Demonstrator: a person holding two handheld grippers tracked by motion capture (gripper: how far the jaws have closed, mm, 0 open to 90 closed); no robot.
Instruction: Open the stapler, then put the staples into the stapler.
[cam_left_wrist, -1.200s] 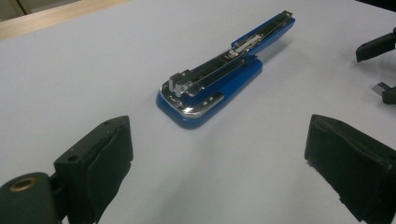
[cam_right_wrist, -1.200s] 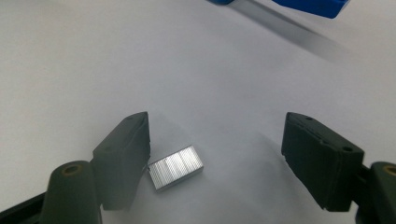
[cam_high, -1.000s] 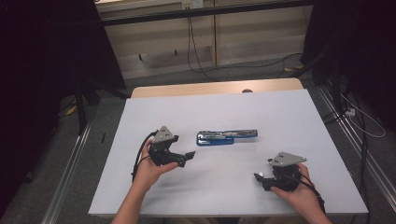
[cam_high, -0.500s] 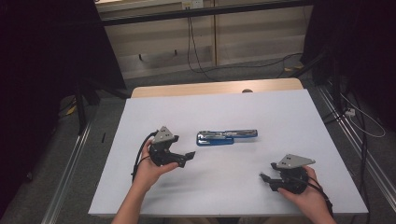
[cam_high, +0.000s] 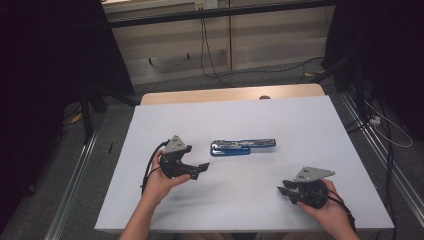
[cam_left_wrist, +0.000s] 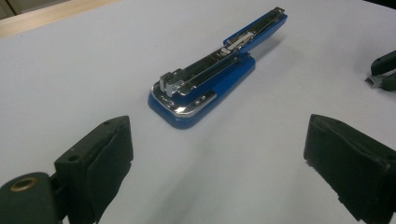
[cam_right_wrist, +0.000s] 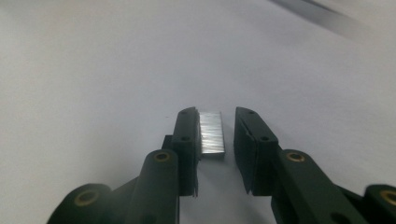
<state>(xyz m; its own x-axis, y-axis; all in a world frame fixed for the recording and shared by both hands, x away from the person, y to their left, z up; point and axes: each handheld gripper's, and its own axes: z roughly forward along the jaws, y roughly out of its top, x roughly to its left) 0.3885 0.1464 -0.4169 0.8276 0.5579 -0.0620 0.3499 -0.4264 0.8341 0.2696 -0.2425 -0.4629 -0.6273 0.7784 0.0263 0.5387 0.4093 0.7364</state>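
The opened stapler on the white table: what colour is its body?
Blue plastic stapler, with a shiny silver metal magazine on top; the left gripper view shows it best.

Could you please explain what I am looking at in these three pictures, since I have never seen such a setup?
A person at a white table holds one two-jaw tool in each hand. The high view looks down from above; the other two come from cameras riding on each tool. The left hand-held gripper is open, facing a blue stapler lying opened out on the table. The right hand-held gripper has just been closing around a small strip of staples; one pad seems to touch it, with a gap left on the other side, so it is not yet clamped.
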